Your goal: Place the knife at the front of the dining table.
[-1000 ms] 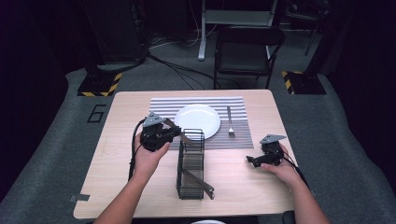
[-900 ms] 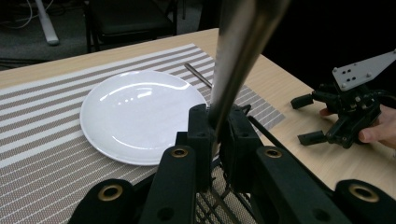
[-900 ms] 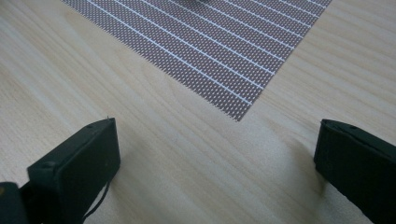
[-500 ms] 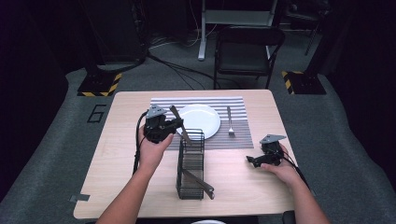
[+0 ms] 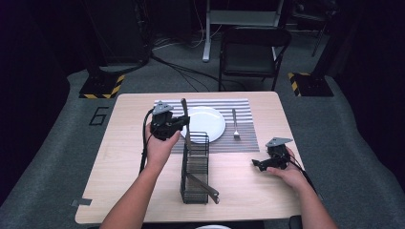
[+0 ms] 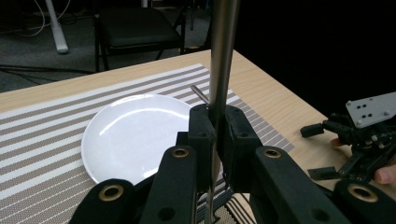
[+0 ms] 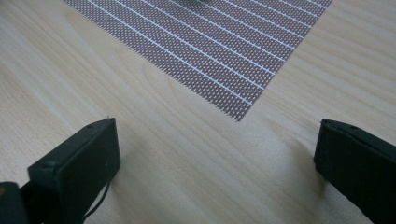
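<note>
Fingers [image 6: 201, 128] of your left gripper [image 5: 177, 125] clamped on knife [image 5: 184, 119], gripped mid-length. Knife's long axis near upright, lower end just above far end of wire basket [image 5: 195, 167], plate [image 5: 203, 124] close beyond, on striped mat [image 5: 243, 138]. Your left hand is the nearer one; right gripper [image 5: 258, 163] rests well apart by table's right edge, fingers apart, nothing between. Second utensil [image 5: 203, 185] lies in basket, toward table's near edge.

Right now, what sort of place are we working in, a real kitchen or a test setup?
Most likely a lab or studio test setup, not a kitchen: the wooden table stands on grey carpet marked with a taped 6, hazard-striped stand bases flank it, and loose cables run past a folding chair.
</note>
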A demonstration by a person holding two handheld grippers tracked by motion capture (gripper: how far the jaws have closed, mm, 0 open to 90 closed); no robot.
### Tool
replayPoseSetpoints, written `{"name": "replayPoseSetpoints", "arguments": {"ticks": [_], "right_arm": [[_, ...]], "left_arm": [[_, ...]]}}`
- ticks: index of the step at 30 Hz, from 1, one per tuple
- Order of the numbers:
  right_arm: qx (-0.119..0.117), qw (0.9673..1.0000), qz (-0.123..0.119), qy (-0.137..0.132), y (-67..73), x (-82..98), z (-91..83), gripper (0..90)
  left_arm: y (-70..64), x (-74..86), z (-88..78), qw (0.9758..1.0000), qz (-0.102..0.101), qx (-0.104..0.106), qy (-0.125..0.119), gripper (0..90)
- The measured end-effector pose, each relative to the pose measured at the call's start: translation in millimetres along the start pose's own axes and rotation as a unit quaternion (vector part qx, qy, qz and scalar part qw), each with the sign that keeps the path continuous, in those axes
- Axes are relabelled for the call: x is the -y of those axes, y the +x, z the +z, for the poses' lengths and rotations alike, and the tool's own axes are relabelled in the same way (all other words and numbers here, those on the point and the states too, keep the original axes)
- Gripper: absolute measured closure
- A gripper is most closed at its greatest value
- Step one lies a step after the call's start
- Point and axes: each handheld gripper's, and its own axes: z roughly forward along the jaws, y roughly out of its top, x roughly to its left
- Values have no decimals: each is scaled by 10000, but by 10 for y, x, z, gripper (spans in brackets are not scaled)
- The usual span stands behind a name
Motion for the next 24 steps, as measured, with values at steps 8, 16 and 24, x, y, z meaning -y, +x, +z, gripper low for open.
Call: {"name": "replayPoseSetpoints", "arguments": {"ticks": [8, 16, 24], "right_arm": [[0, 10000, 0, 0, 0, 0, 0, 0], [-3, 10000, -3, -1, -1, 0, 0, 0], [-2, 10000, -4, -1, -1, 0, 0, 0]], "left_arm": [[11, -65, 20, 10000, -15, 41, -52, 833], [-27, -162, -113, 9999, 49, 74, -139, 834], [-81, -289, -302, 9995, 169, 82, -242, 834]]}}
